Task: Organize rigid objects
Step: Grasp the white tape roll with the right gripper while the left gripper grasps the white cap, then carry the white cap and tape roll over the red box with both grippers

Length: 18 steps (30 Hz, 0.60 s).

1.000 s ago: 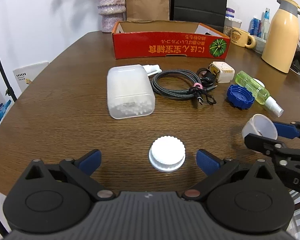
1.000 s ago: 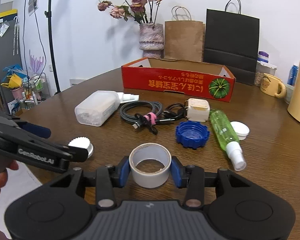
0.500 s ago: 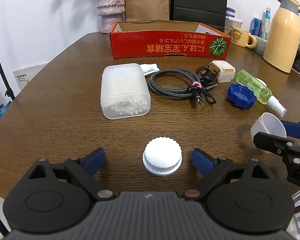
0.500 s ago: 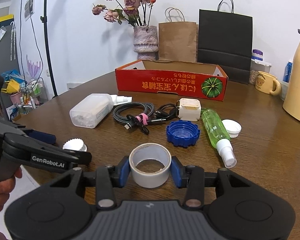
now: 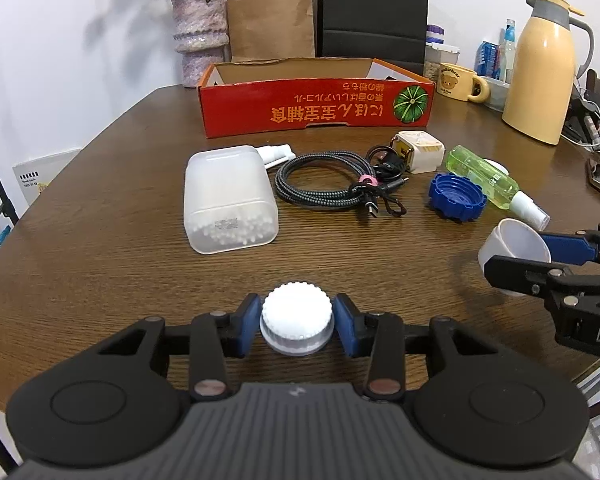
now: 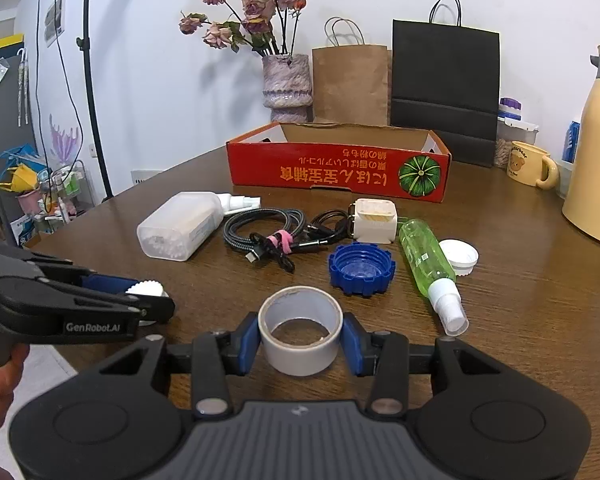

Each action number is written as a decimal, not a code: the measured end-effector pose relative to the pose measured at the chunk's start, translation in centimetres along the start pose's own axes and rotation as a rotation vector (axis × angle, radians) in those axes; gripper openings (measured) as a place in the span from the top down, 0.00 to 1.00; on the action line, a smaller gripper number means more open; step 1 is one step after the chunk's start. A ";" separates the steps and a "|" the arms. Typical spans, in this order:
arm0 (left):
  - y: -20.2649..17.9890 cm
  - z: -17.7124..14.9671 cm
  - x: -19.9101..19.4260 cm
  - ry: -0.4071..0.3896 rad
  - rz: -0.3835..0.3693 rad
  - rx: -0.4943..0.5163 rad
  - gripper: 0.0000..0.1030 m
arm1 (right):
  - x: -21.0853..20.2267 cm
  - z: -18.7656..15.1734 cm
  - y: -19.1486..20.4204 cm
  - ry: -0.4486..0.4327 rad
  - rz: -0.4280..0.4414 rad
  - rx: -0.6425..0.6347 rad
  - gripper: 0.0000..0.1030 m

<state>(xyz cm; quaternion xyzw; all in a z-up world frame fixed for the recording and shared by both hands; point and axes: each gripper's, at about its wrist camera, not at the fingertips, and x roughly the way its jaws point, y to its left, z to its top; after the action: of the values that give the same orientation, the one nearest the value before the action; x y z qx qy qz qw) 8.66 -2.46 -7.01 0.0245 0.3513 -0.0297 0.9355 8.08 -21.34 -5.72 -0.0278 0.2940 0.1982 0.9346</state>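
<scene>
My left gripper [image 5: 297,324] is shut on a white ribbed cap [image 5: 297,318] near the table's front edge; the cap also shows in the right wrist view [image 6: 145,289]. My right gripper [image 6: 300,338] is shut on a roll of white tape [image 6: 300,332], held just above the table; the roll shows at the right of the left wrist view [image 5: 512,242]. The red cardboard box [image 5: 316,104] stands open at the back of the table. Between lie a clear box of cotton swabs [image 5: 229,198], a coiled cable [image 5: 328,186], a white charger [image 5: 420,150], a blue cap [image 5: 456,196] and a green spray bottle [image 5: 488,180].
A yellow thermos [image 5: 540,72], a bear mug [image 5: 458,82], a vase of flowers [image 5: 200,36] and two paper bags [image 5: 372,12] stand behind the box. A white lid [image 6: 458,256] lies beside the spray bottle. A light stand [image 6: 94,80] rises left of the table.
My left gripper has closed from wide open onto the white ribbed cap. My right gripper has kept its hold on the tape roll and lifted slightly.
</scene>
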 end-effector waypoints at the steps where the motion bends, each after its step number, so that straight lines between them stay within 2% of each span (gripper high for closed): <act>1: 0.0 0.0 0.0 0.000 0.004 -0.001 0.60 | 0.0 0.1 0.0 0.000 0.000 0.001 0.59; 9: 0.4 1.0 -0.5 -0.027 0.004 -0.006 0.60 | 0.0 0.4 0.0 -0.001 -0.002 0.001 0.59; 18: 0.8 4.8 -1.9 -0.113 -0.009 -0.003 0.60 | 0.3 3.1 0.0 -0.031 -0.011 -0.004 0.59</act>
<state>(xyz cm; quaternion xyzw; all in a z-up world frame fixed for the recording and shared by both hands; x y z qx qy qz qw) 10.44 -1.92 -2.15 0.0200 0.2981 -0.0348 0.9537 9.94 -20.71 -3.33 -0.0280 0.2788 0.1942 0.9401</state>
